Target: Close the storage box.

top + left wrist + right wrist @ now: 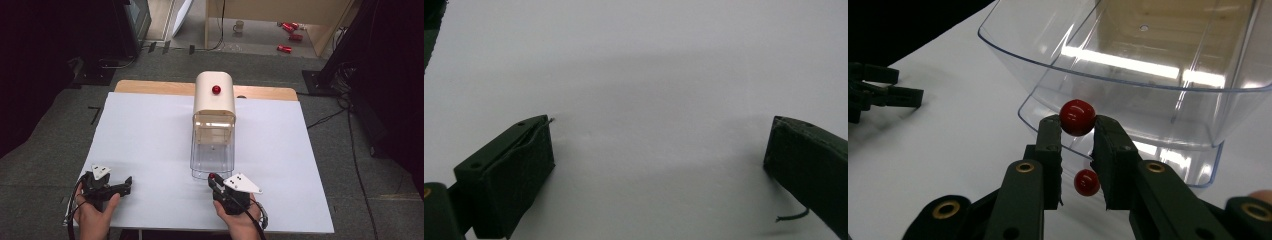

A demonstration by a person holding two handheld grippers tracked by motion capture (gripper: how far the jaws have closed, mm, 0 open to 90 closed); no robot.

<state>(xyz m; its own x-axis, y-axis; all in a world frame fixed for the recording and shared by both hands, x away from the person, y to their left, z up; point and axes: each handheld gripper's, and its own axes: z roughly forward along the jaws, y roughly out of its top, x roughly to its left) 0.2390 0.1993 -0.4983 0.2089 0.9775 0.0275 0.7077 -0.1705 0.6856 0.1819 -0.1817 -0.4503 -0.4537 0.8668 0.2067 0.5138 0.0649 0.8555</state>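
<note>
Gripping a small red ball (1077, 117) between the tips of its two jaws, the right gripper (1077, 131) is held just in front of the open mouth of a clear plastic bin (1168, 85), which is pulled out from a cream-coloured dispenser (214, 95). In the high view the right gripper (216, 181) is seen at the near edge of the table (145, 135), with the same ball (212, 176) at its tip, just beside the front lip of the bin (212, 160).

The ball is pinched only at the very ends of the pads, so the hold is judged to be weak. If the gripper is tilted or moved quickly, the smooth round ball can be squeezed out and can roll off the white table. If the jaws are opened before the ball is over the lip of the bin, it is likely to fall in front of the bin and not inside. The bin wall can also be knocked by the jaws, because they are very near to it.

The left gripper (112, 187) rests at the near left part of the table, well apart from the bin. Its jaws are spread wide and nothing is between them.

Three red balls are counted: one held in the jaws, a second one (1087, 182) seen lower between the jaws, and a third one (216, 89) on the top of the dispenser. Whether the second ball lies on the table or is a reflection cannot be told. One bin, one dispenser and two grippers are counted.
</note>
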